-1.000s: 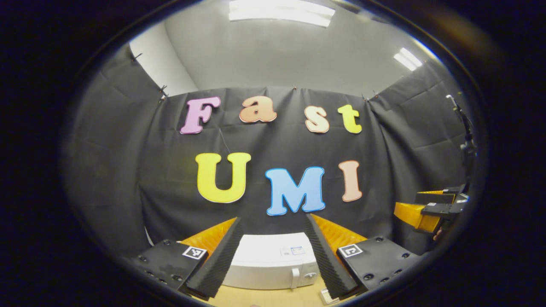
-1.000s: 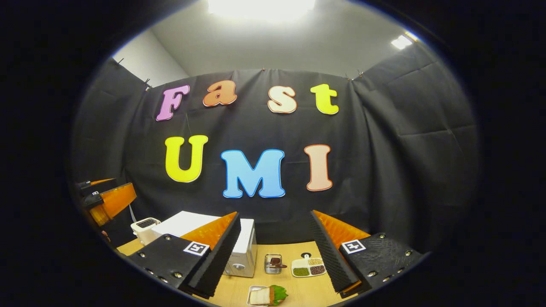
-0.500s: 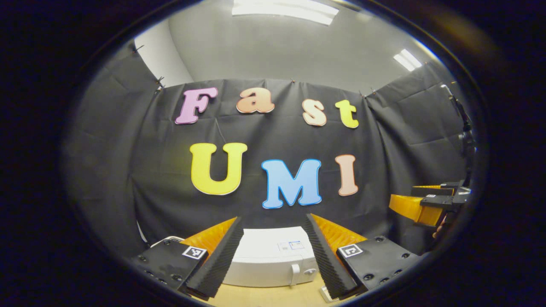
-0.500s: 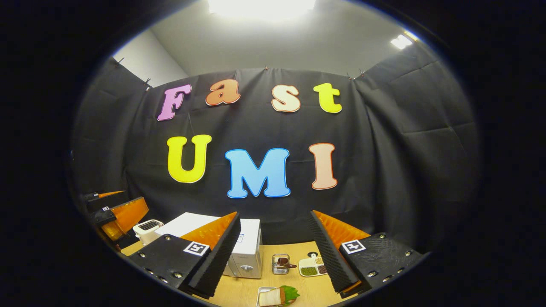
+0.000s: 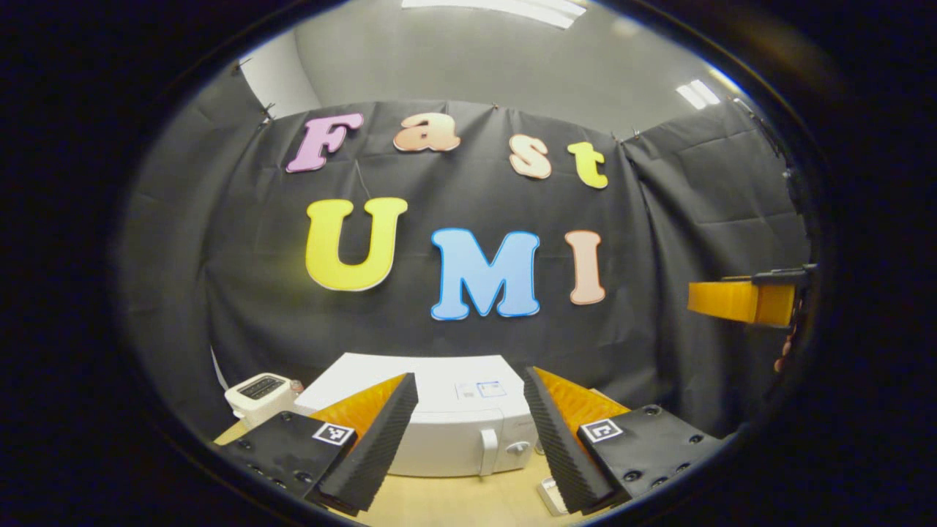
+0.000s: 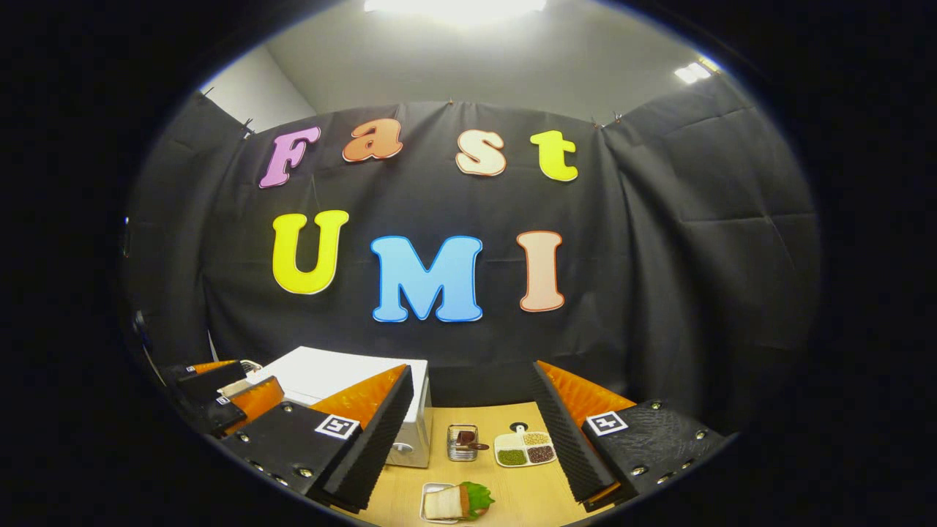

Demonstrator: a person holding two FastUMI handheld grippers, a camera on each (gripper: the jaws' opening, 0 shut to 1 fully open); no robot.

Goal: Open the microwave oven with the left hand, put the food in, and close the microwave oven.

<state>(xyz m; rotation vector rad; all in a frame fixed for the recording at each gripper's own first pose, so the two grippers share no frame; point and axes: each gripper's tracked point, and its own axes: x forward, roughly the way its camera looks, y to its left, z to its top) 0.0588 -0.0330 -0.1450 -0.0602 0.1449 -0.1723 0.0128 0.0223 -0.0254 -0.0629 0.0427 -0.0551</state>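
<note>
White boxy microwave oven (image 5: 439, 432) stands shut on the wooden worktop (image 5: 454, 501); left tool (image 5: 468, 432), wide open and empty, faces its handle (image 5: 488, 452), probably to pull it.

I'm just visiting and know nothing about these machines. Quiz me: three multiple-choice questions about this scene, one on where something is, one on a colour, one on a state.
1. Where is the sandwich?
A. inside the microwave
B. on the table in a small tray
C. on the toaster

2. What colour is the microwave?
A. white
B. red
C. black

3. The microwave door is:
A. wide open
B. removed
C. shut

Answers:
1 B, it lies on the table.
2 A, its body is white.
3 C, the door sits flush, the left gripper open and not touching it.
</note>
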